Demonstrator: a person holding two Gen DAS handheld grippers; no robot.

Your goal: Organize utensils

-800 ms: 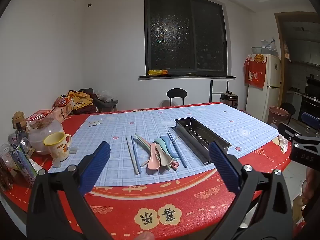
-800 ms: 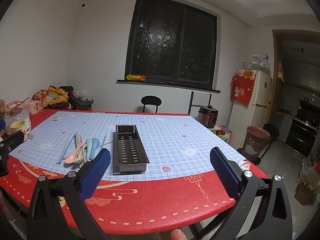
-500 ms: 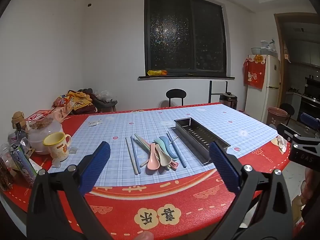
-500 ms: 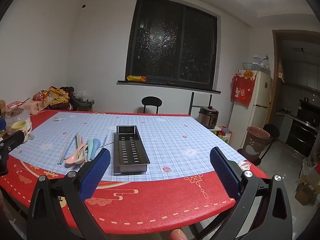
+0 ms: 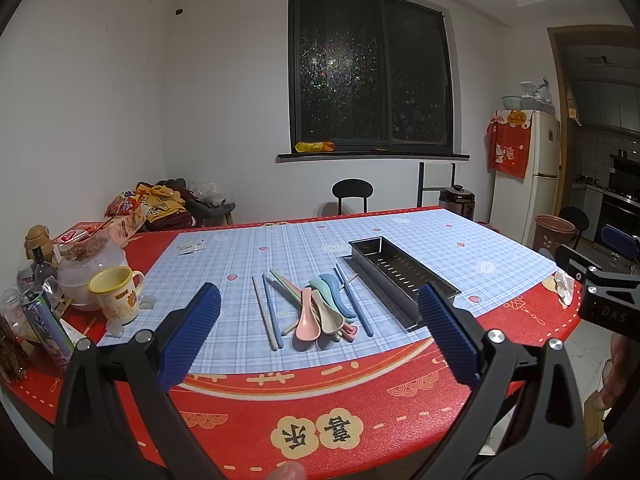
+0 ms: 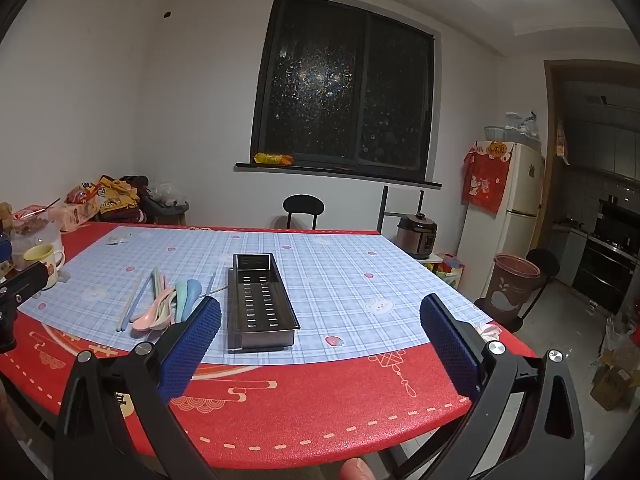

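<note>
A heap of pastel spoons (image 5: 320, 314) and chopsticks (image 5: 269, 308) lies on the blue checked mat, left of a long perforated steel tray (image 5: 400, 276). My left gripper (image 5: 320, 328) hovers open above the table's near edge, short of the heap, with nothing between its blue pads. In the right wrist view the steel tray (image 6: 260, 300) sits straight ahead, the spoons (image 6: 160, 312) to its left. My right gripper (image 6: 320, 332) is open and empty too, hanging over the red near edge in front of the tray.
A yellow mug (image 5: 116, 294), a lidded plastic jar (image 5: 86, 264), bottles and snack packs crowd the table's left end. A black chair (image 5: 352, 196) stands beyond the far edge. A fridge (image 6: 508, 200), a rice cooker (image 6: 418, 234) and a brown bin (image 6: 514, 284) stand to the right.
Both views have drifted only slightly; the tray and utensils sit a touch farther right in the right wrist view. Both grippers have stayed open and empty.
</note>
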